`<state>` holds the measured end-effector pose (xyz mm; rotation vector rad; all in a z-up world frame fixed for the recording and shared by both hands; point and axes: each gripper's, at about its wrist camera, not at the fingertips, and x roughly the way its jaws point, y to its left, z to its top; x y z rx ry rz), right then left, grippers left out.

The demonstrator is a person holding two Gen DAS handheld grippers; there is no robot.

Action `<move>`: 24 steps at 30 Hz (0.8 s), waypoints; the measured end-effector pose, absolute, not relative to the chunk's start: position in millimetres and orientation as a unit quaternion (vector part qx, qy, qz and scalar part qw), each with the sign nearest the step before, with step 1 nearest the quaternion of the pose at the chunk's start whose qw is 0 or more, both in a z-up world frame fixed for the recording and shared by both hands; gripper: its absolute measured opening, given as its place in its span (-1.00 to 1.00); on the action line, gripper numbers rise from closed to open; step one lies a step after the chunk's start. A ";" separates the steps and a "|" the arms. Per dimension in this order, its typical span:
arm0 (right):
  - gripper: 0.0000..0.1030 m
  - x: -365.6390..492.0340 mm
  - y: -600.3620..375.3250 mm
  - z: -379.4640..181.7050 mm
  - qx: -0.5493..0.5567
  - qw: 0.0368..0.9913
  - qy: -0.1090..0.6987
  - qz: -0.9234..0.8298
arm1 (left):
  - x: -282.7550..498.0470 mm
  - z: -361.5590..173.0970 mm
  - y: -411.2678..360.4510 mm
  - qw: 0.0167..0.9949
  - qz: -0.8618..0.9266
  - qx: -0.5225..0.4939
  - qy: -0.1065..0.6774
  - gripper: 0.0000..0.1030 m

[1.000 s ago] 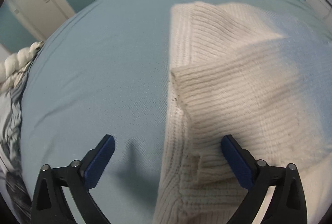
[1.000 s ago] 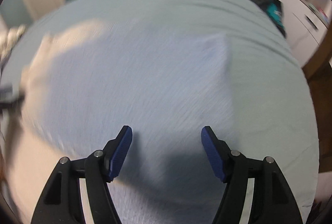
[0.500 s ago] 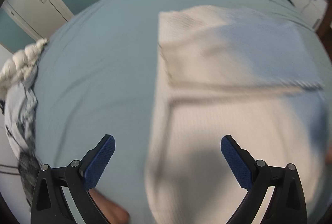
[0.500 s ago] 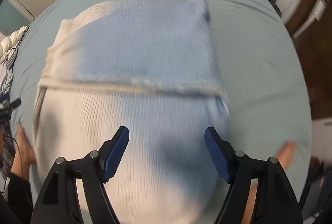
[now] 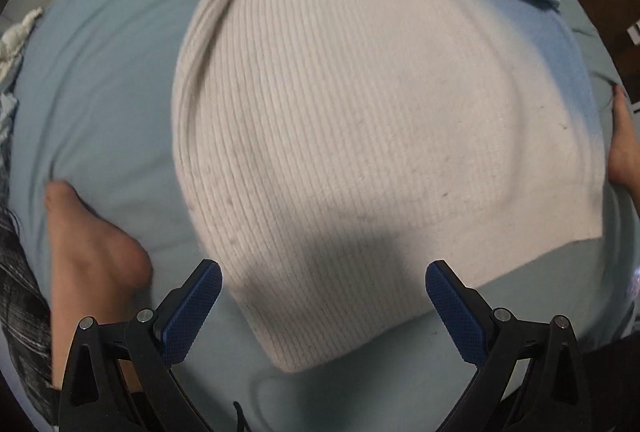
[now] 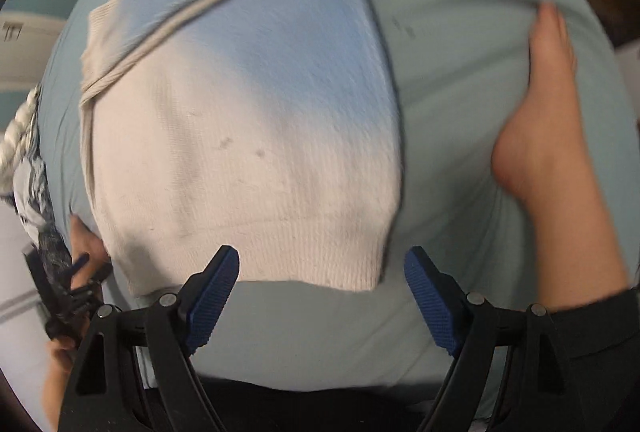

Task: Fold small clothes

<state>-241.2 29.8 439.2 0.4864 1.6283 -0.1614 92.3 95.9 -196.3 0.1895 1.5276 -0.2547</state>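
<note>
Cream knit sweater [image 5: 360,120] – flat on bed sheet [image 5: 104,80] | left gripper [image 5: 324,316] fingers apart – empty | right gripper [image 6: 322,306] fingers opening, empty

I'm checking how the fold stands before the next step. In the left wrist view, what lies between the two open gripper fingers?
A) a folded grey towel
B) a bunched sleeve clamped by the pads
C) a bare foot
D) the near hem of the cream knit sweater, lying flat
D: the cream knit sweater lies flat on the blue sheet, its hem between the left gripper's open, untouching pads.
</note>
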 end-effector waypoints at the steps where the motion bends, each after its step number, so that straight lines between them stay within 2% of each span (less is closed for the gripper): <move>1: 0.59 -236.2 5.6 422.9 0.220 0.654 0.720 -0.074 | 92.8 -201.3 99.5 0.711 -0.111 0.075 0.690 1.00; 9: 0.59 -249.7 -39.9 367.2 0.232 0.611 0.752 -0.087 | 105.9 -237.8 132.1 0.678 -0.083 -0.045 0.729 0.99; 16: 0.59 -247.7 -47.3 327.2 0.249 0.577 0.775 -0.069 | 120.5 -256.9 153.4 0.668 -0.055 -0.064 0.739 0.99; 20: 0.58 -241.9 -26.8 310.5 0.219 0.575 0.787 -0.046 | 124.4 -277.2 158.6 0.642 -0.041 -0.076 0.762 0.97; 21: 0.47 -239.8 -22.7 308.0 0.212 0.577 0.788 -0.042 | 124.5 -279.7 156.8 0.640 -0.040 -0.069 0.765 0.97; 22: 0.27 -238.2 -17.3 304.8 0.202 0.577 0.791 -0.037 | 125.5 -280.9 153.9 0.641 -0.039 -0.057 0.764 0.96; 24: 0.18 -237.4 -6.9 300.8 0.164 0.578 0.798 -0.036 | 125.1 -282.4 144.9 0.648 -0.036 -0.038 0.760 0.92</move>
